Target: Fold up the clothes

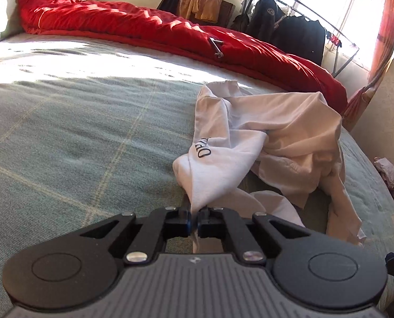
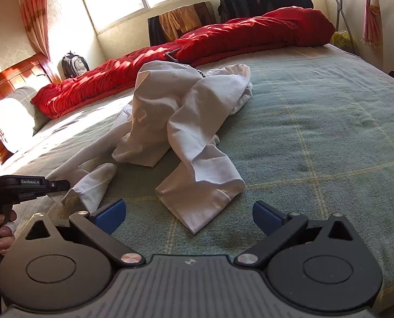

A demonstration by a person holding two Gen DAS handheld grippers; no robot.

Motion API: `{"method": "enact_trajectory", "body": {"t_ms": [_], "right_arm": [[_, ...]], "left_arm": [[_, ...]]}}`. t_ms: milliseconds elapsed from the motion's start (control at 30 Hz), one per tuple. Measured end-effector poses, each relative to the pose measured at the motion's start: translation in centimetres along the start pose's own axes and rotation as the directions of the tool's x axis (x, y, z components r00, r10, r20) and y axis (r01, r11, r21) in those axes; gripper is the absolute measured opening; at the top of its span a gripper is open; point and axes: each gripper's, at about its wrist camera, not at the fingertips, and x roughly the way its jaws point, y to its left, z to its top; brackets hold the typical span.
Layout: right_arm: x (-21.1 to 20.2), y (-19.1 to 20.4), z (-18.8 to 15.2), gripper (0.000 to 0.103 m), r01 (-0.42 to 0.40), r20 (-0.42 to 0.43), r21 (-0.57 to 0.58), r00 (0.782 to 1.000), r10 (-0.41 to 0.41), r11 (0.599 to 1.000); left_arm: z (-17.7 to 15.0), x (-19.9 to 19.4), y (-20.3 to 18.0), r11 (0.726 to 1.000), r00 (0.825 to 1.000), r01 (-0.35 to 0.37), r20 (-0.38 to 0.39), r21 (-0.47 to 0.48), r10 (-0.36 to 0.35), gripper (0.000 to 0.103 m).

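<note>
A crumpled white garment (image 1: 284, 137) with black lettering lies on the green checked bedspread (image 1: 77, 137). My left gripper (image 1: 195, 221) is shut on a pinched corner of that white cloth, which rises from between the blue pads. In the right wrist view the same white garment (image 2: 175, 122) sprawls mid-bed, one sleeve end (image 2: 205, 198) reaching toward me. My right gripper (image 2: 189, 216) hovers open just short of that sleeve end, nothing between its blue pads (image 2: 112, 213). The left gripper (image 2: 56, 185) shows at the left edge, clamped on the cloth's corner and held by a hand (image 2: 3, 228).
A red quilt (image 1: 154, 30) lies bunched along the far side of the bed. Behind it stand a drying rack with dark clothes (image 1: 292, 30), a chair draped with orange garments (image 1: 202, 6) and a backpack (image 2: 74, 65). A wooden headboard (image 2: 14, 71) and a pillow (image 2: 14, 114) sit at one end.
</note>
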Motion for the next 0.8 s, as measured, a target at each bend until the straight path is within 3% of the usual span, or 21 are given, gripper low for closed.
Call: {"method": "enact_trajectory", "body": {"t_ms": [233, 367, 633, 800], "right_arm": [[0.5, -0.1, 0.0, 0.103, 0.004, -0.015, 0.007, 1.000, -0.003, 1.000], [0.9, 0.2, 0.1, 0.103, 0.008, -0.026, -0.004, 1.000, -0.008, 1.000], [2.3, 0.3, 0.6, 0.103, 0.036, -0.046, -0.009, 0.998, -0.036, 0.999], [3.1, 0.5, 0.8, 0.103, 0.050, -0.063, -0.021, 0.997, -0.051, 0.999]], "left_arm": [[5.0, -1.5, 3.7, 0.987, 0.984, -0.153, 0.094, 0.043, 0.149, 0.002], [7.6, -0.9, 6.0, 0.972, 0.974, -0.219, 0.082, 0.082, 0.212, 0.002], [12.1, 1.7, 10.7, 0.949, 0.948, -0.314, 0.070, 0.025, 0.311, 0.002], [13.1, 5.1, 12.3, 0.946, 0.947, -0.321, -0.014, 0.045, 0.322, 0.010]]}}
